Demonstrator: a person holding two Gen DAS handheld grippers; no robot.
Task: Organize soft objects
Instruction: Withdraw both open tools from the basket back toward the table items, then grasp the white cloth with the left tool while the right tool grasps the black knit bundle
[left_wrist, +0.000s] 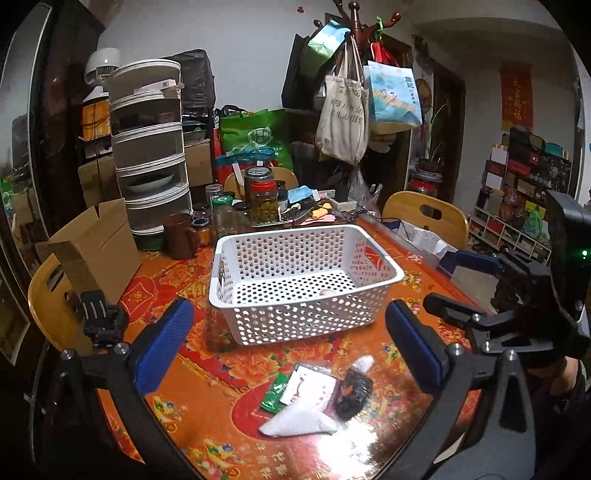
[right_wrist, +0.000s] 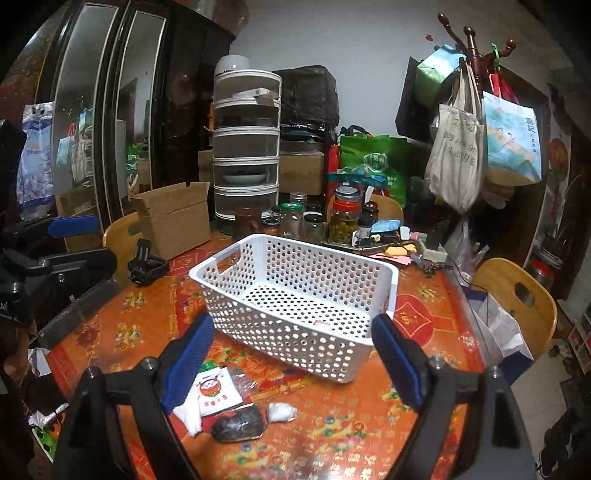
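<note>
A white perforated basket stands mid-table, also in the right wrist view; a small pale object lies inside it. Near the front edge lie a white folded cloth, a white printed packet, a green packet, a dark bundle and a small white bundle. In the right wrist view they show as cloth, packet, dark bundle and white bundle. My left gripper is open above them. My right gripper is open and empty.
Jars, a brown mug, a tiered white food cover and a cardboard box crowd the table's back and left. Wooden chairs stand around. A coat rack with bags stands behind. A black clamp sits left.
</note>
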